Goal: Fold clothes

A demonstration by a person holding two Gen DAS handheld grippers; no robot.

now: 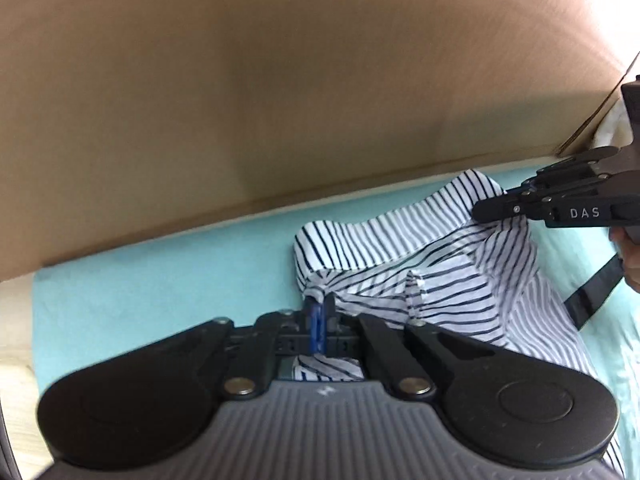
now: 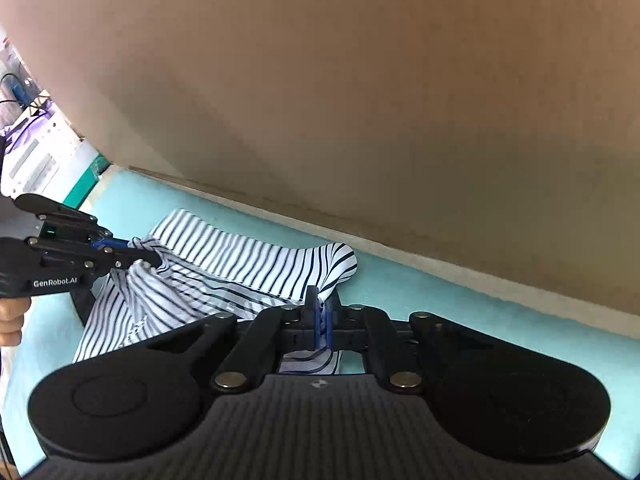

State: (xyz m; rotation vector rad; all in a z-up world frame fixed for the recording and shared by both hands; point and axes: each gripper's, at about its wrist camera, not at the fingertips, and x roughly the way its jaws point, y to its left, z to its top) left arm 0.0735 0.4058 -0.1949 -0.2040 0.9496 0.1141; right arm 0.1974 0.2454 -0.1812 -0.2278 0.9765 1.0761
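A white garment with dark navy stripes (image 1: 432,264) lies bunched on a light blue sheet (image 1: 160,280). My left gripper (image 1: 320,306) is shut on a corner of the striped cloth, which shows pinched between its blue pads. In the left wrist view my right gripper (image 1: 486,212) comes in from the right, shut on the cloth's other end. The right wrist view shows the same striped garment (image 2: 224,268), with my right gripper (image 2: 320,304) shut on its right corner. There my left gripper (image 2: 150,258) holds the left end. The cloth sags between the two.
A tall tan panel (image 1: 280,80) stands along the far edge of the blue sheet. A hand (image 2: 12,320) holds the left gripper's handle. Cluttered white and green items (image 2: 44,152) show at the far left of the right wrist view.
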